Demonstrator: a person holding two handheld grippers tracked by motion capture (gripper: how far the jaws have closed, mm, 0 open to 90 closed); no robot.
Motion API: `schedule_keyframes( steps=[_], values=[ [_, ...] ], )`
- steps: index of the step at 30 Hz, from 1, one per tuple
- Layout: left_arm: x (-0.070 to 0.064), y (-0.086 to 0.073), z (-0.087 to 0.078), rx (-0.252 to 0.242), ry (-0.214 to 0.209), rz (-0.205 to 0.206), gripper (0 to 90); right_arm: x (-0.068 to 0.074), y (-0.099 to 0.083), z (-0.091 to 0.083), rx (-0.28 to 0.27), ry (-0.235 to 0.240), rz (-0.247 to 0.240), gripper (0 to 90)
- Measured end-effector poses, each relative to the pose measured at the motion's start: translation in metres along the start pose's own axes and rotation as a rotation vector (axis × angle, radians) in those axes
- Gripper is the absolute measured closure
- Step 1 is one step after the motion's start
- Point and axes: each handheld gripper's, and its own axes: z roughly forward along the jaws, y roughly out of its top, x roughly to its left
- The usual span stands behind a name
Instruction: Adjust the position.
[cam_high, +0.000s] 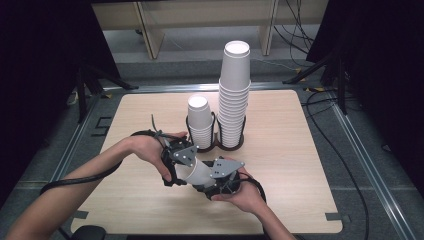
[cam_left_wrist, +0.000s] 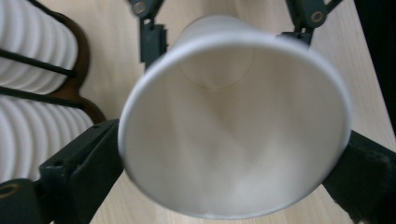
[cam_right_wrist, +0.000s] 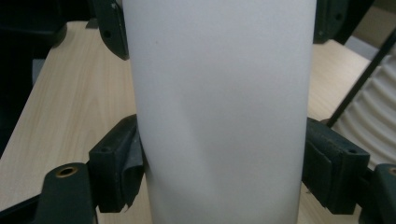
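Nearest us, the white paper cup (cam_left_wrist: 233, 126) turns its open mouth toward our left tongs (cam_high: 181, 161), which pinch it at the rim. Our right tongs (cam_high: 216, 176) clamp its body, so the cup hangs sideways between both, above the table (cam_high: 300, 165), just in front of the wire holder (cam_high: 216, 142) with its short stack (cam_high: 200, 122) and tall stack (cam_high: 235, 95). We judge the wall, already faintly dented, may crumple if either squeezes harder or we pull apart unevenly.
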Motion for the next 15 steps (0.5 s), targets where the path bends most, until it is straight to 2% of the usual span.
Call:
schedule_keyframes(
  steps=[1,2,3,4,5,6,7,9,10,11,13,14,15],
  values=[
    [0.001,-0.005,-0.002,-0.037,0.019,-0.032,3.0,0.001,-0.003,-0.003,-0.022,-0.016,0.028,22.9],
    [0.001,-0.005,-0.002,-0.037,0.019,-0.032,2.9,0.001,-0.003,-0.003,-0.022,-0.016,0.028,22.9],
    [0.001,-0.008,-0.002,-0.059,0.028,-0.050,2.9,0.002,-0.004,-0.005,-0.025,-0.017,0.057,22.9],
    [0.001,-0.014,-0.003,-0.119,0.050,-0.097,2.7,0.001,-0.006,-0.008,-0.060,-0.037,0.058,22.7],
    [0.001,-0.017,-0.003,-0.149,0.056,-0.124,2.8,0.002,-0.008,-0.010,-0.076,-0.042,0.084,22.6],
    [0.001,-0.017,-0.003,-0.149,0.056,-0.124,2.8,0.002,-0.008,-0.010,-0.076,-0.042,0.084,22.6],
    [0.000,-0.024,-0.004,-0.206,0.077,-0.167,2.6,0.000,-0.010,-0.014,-0.108,-0.071,0.095,22.5],
    [0.001,-0.028,-0.006,-0.217,0.079,-0.174,2.6,-0.002,-0.012,-0.015,-0.121,-0.081,0.100,22.4],
    [-0.001,-0.031,-0.005,-0.258,0.100,-0.202,2.4,-0.001,-0.014,-0.016,-0.141,-0.102,0.126,22.4],
    [-0.003,-0.038,-0.003,-0.339,0.133,-0.266,1.8,-0.004,-0.017,-0.019,-0.179,-0.125,0.154,22.4],
    [-0.005,-0.043,-0.001,-0.415,0.150,-0.319,2.2,-0.005,-0.020,-0.021,-0.207,-0.148,0.209,22.4],
    [-0.005,-0.043,-0.001,-0.415,0.150,-0.319,2.1,-0.005,-0.021,-0.023,-0.210,-0.159,0.240,22.4],
    [-0.007,-0.045,0.000,-0.434,0.162,-0.341,2.1,-0.005,-0.021,-0.023,-0.210,-0.159,0.240,22.4]
  ],
)
